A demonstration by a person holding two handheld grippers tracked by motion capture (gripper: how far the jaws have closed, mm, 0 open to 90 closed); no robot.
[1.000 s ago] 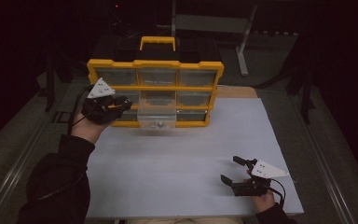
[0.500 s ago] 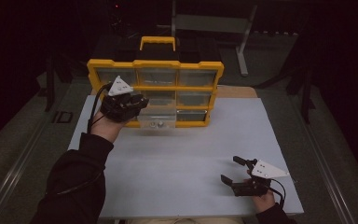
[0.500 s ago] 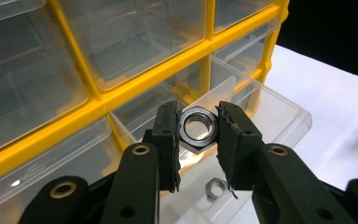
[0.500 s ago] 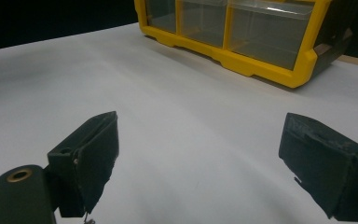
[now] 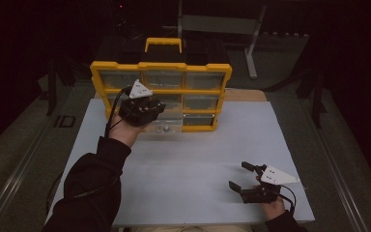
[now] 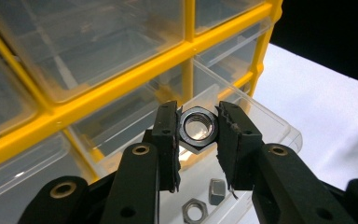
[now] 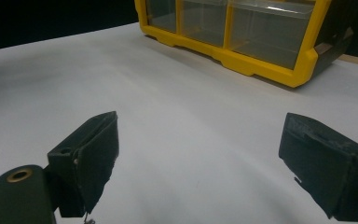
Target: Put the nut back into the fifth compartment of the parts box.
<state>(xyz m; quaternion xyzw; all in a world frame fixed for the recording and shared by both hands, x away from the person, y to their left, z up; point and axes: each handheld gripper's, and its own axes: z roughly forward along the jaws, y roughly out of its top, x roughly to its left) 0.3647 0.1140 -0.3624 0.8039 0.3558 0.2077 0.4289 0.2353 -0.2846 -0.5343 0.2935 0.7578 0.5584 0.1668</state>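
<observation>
A yellow organizer with clear drawers (image 5: 160, 92) stands at the back of the white table. One clear drawer (image 5: 162, 126) is pulled out at its bottom row, with loose nuts (image 6: 205, 200) lying in it. My left gripper (image 6: 196, 133) is shut on a dark hex nut (image 6: 196, 128) and holds it just above that drawer (image 6: 265, 126); in the high view the left gripper (image 5: 142, 110) hangs in front of the organizer's lower left. My right gripper (image 5: 239, 176) rests open near the table's front right, with nothing between its jaws (image 7: 200, 154).
The organizer's yellow frame (image 7: 242, 58) lies ahead of the right gripper across bare white table (image 5: 198, 154). A metal stand (image 5: 251, 43) and dark floor lie behind the table. A dark-sleeved forearm (image 5: 92, 183) comes in at the lower left.
The left hand has moved right along the organizer's front, from its left edge to above the pulled-out drawer. The right gripper has kept still.
</observation>
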